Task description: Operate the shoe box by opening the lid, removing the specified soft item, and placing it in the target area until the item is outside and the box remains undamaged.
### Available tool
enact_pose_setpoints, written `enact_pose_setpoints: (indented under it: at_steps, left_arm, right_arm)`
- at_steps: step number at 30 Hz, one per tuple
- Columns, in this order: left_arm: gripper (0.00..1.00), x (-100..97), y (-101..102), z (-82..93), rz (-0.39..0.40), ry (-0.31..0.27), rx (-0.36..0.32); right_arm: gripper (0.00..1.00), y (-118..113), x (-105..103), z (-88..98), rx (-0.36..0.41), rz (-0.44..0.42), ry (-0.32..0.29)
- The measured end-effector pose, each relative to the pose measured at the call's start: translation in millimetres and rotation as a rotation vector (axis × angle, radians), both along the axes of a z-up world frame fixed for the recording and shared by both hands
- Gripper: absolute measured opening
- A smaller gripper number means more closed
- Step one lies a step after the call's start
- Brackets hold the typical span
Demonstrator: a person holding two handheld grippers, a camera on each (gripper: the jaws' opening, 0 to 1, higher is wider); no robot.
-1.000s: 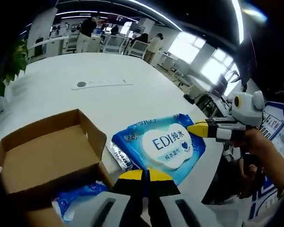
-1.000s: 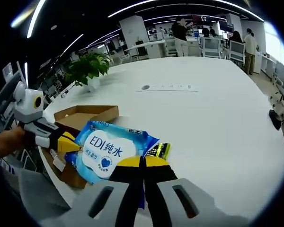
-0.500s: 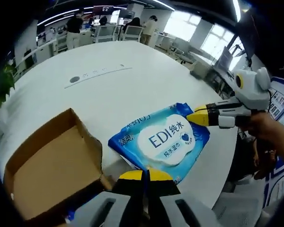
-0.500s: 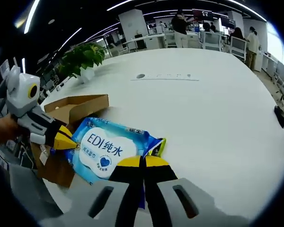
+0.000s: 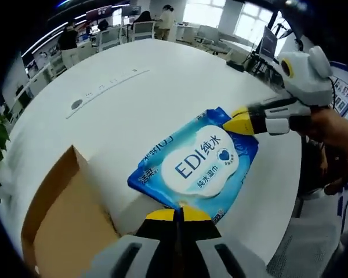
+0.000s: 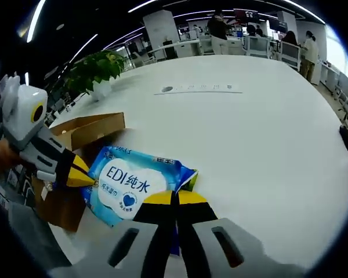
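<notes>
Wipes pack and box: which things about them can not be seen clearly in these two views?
- Wipes pack: its near edge is hidden behind the left gripper in the left gripper view; small print is too small.
- Box: part is covered by the left gripper in the right gripper view.
- Box in the left gripper view: cut off by the picture edge.

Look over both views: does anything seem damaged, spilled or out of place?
Nothing looks damaged or spilled. The blue wipes pack is out of the open cardboard box, pinched at opposite ends by the left gripper and right gripper above the white table.
</notes>
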State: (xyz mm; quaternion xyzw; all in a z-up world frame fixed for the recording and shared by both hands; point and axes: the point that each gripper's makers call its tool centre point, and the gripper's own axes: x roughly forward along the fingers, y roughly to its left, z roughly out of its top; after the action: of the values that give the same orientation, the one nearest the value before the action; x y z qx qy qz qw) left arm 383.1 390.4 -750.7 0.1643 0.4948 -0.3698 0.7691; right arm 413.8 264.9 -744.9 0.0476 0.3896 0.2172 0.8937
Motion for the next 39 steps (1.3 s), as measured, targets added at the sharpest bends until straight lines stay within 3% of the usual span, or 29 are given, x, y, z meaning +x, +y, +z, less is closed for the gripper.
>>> enact_pose_setpoints:
  at_steps: [6, 22, 39]
  left_arm:
    - [0.0, 5.2, 1, 0.4, -0.017, -0.004, 0.015]
    - [0.01, -3.3, 2, -0.7, -0.057, -0.001, 0.046]
    - [0.08, -6.4, 4, 7.3, -0.054, -0.034, 0.041]
  right_arm:
    - [0.0, 0, 4, -2.9, 0.008, -0.006, 0.001]
    - [0.0, 0, 5, -3.2, 0.04, -0.037, 0.011]
    - [0.05, -7, 1, -4.7, -0.039, -0.033, 0.007]
